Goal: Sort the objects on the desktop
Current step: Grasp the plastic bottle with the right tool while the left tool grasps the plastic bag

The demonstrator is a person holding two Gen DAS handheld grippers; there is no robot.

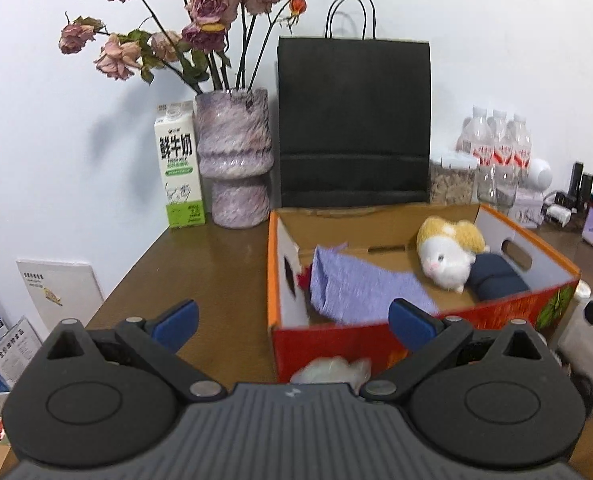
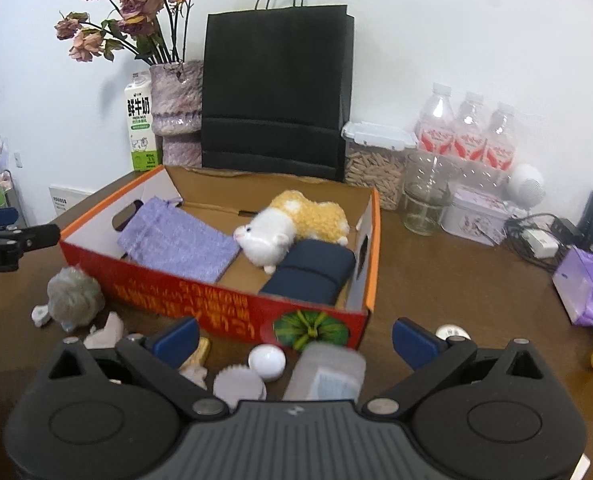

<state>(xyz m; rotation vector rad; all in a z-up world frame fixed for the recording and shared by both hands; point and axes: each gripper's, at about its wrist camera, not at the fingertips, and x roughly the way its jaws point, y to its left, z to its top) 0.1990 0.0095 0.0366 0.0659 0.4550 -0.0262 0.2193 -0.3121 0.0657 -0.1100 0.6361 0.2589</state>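
3 soft things already lie in the cardboard box (image 2: 370,240): a purple pouch (image 2: 176,240), a plush hamster (image 2: 292,224) and a navy roll (image 2: 312,276). Several small objects (image 2: 266,362) wait on the brown tabletop (image 2: 456,280) before it. Both the left gripper (image 1: 292,320) and right gripper (image 2: 294,338) are spread wide, empty. White wall behind.

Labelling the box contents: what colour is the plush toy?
White and yellow plush toy; clearest in the right wrist view.

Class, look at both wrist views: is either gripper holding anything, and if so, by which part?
Nothing is held. The left gripper and the right gripper both stand open with empty space between their blue fingers, near the cardboard box.
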